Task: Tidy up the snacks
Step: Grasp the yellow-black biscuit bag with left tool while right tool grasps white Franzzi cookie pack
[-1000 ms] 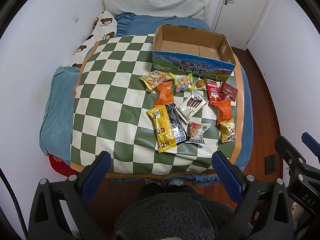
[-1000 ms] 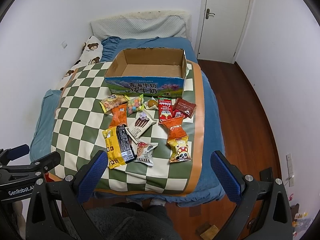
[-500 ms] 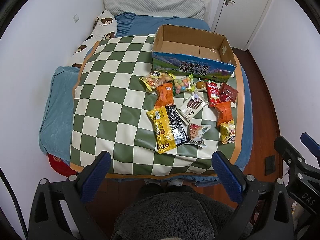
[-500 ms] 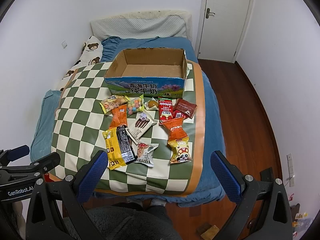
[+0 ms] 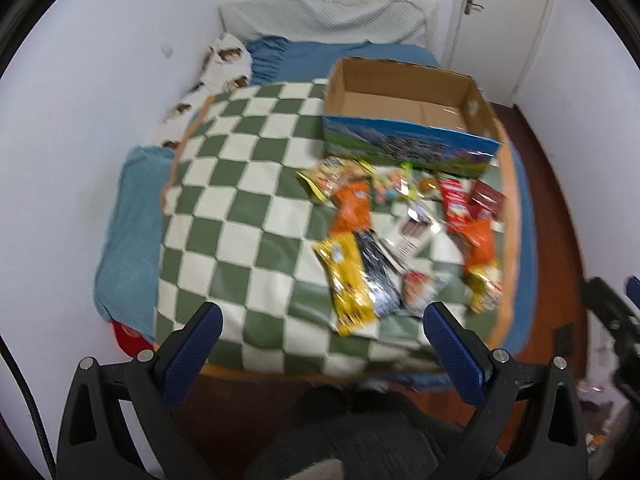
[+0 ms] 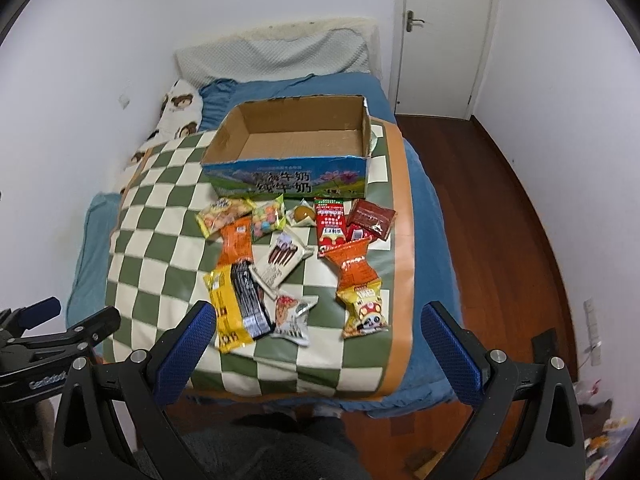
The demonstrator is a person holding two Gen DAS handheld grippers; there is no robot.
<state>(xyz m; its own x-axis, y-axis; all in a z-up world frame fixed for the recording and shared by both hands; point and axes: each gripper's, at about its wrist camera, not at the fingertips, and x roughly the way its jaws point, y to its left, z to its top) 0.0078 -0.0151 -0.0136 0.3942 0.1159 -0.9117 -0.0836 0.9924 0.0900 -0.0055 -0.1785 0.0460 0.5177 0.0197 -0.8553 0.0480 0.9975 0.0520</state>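
Several snack packets lie on a green-and-cream checked mat [image 6: 160,248] on a bed. Among them are a yellow-and-black bag [image 6: 236,308] [image 5: 354,280], an orange packet [image 6: 237,245], a red packet [image 6: 330,224] and a panda-print bag [image 6: 365,312]. Behind them stands an empty cardboard box [image 6: 296,148] [image 5: 404,120] with a blue printed front. My left gripper [image 5: 322,318] is open, above the mat's near edge. My right gripper [image 6: 316,316] is open too, hovering short of the nearest packets. Nothing is between either pair of fingers.
The bed has a blue sheet [image 6: 80,248], a bear-print pillow [image 6: 176,112] and a padded headboard [image 6: 276,56] against the wall. A white door [image 6: 440,36] and wooden floor [image 6: 500,220] lie to the right. A person's dark-clad lap [image 6: 280,448] fills the bottom.
Both grippers have moved forward toward the bed, so the snacks and box look larger. The left wrist view is blurred from motion. No packet has shifted.
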